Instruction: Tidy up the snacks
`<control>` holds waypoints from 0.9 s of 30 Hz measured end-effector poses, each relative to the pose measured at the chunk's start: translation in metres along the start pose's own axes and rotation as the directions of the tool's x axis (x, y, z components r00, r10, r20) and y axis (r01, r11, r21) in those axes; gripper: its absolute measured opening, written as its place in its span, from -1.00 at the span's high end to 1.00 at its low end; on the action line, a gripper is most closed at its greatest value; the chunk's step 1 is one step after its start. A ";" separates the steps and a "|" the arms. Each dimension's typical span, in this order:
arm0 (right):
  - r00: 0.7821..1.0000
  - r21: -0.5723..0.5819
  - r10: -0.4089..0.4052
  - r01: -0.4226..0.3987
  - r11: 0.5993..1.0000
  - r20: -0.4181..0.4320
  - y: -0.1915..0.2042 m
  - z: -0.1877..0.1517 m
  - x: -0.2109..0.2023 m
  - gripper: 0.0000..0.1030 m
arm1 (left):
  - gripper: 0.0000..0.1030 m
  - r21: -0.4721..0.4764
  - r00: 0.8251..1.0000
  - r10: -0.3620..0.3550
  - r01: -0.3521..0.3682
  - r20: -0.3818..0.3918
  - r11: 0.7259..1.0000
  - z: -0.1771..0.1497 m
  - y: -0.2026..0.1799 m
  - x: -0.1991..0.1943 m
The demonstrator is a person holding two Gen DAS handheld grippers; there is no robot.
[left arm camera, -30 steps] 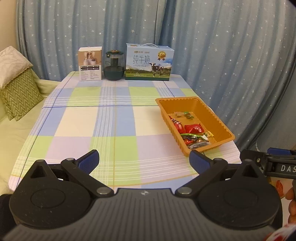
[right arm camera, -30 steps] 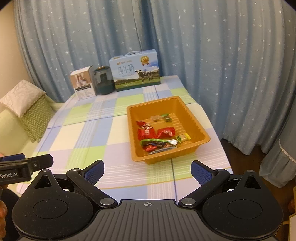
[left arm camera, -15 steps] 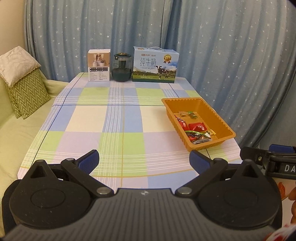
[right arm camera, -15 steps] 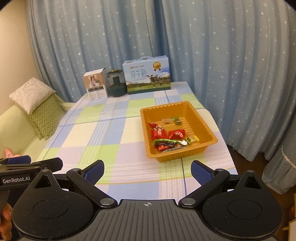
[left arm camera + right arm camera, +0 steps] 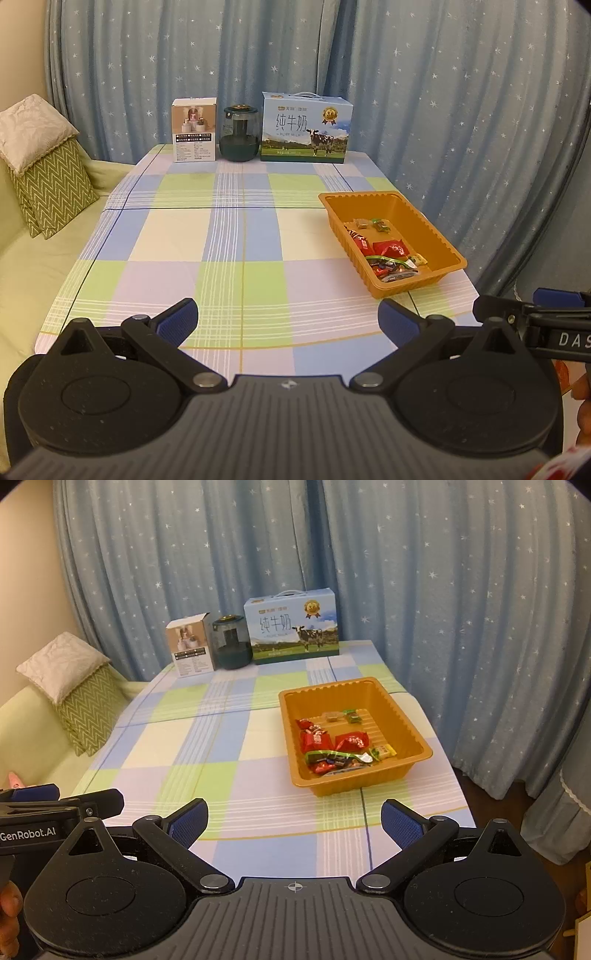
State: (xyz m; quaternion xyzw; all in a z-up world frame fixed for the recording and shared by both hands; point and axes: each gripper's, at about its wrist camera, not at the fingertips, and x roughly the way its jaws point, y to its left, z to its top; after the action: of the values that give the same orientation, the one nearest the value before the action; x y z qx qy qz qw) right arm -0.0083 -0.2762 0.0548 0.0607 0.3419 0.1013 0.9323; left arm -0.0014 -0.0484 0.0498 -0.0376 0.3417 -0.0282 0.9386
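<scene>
I see both tongs, left (image 5: 288, 323) and right (image 5: 294, 823), spread, empty | right view shows tray (image 5: 397, 705) snacks (image 5: 334, 744) clearest | I've drawn back from the table (image 5: 236, 236).

Lower snacks (image 5: 334, 764) in the orange tray (image 5: 402, 716) overlapped in a heap, individual wrappers too tangled to separate. In the left wrist view, near tray wall (image 5: 406, 286) hiding the frontmost pieces. Right gripper (image 5: 535, 321) cut off by the frame edge. Small print on the white box (image 5: 194, 134) illegible.
</scene>
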 end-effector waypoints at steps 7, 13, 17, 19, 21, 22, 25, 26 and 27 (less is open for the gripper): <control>1.000 0.003 0.002 -0.002 1.000 -0.004 -0.001 -0.001 0.001 -0.93 | -1.00 -0.002 1.000 -0.001 0.001 -0.001 1.000 -0.002 0.000 0.000; 1.000 0.003 0.003 -0.003 1.000 -0.004 0.000 -0.001 0.002 -0.93 | -1.00 -0.004 1.000 -0.003 0.003 -0.003 1.000 -0.003 -0.001 0.001; 1.000 0.004 0.004 -0.004 1.000 -0.006 0.000 -0.001 0.002 -0.93 | -1.00 -0.004 1.000 -0.004 0.004 -0.005 1.000 -0.005 -0.001 0.001; 1.000 0.003 0.003 -0.003 1.000 -0.005 0.000 -0.001 0.002 -0.93 | -1.00 -0.004 1.000 -0.004 0.004 -0.005 1.000 -0.005 -0.001 0.001; 1.000 0.004 0.002 -0.002 1.000 -0.005 0.000 -0.001 0.002 -0.93 | -1.00 -0.005 1.000 -0.003 0.003 -0.005 1.000 -0.005 0.000 0.001; 1.000 0.003 0.003 -0.003 1.000 -0.005 0.000 -0.001 0.002 -0.93 | -1.00 -0.005 1.000 -0.004 0.004 -0.005 1.000 -0.005 -0.001 0.001; 1.000 0.003 0.001 -0.001 1.000 -0.003 0.000 -0.002 0.002 -0.93 | -1.00 -0.003 1.000 -0.004 0.004 -0.005 1.000 -0.005 0.000 0.001; 1.000 0.004 0.001 -0.001 1.000 -0.004 -0.001 -0.002 0.002 -0.93 | -1.00 -0.003 1.000 -0.005 0.005 -0.005 1.000 -0.005 0.000 0.001; 1.000 0.003 0.001 -0.001 1.000 -0.004 0.000 -0.002 0.002 -0.93 | -1.00 -0.002 1.000 -0.006 0.006 -0.006 1.000 -0.005 0.000 0.001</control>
State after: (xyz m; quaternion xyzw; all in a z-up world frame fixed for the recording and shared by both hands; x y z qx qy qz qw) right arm -0.0077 -0.2760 0.0522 0.0623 0.3438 0.1012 0.9315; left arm -0.0042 -0.0491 0.0450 -0.0397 0.3446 -0.0306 0.9374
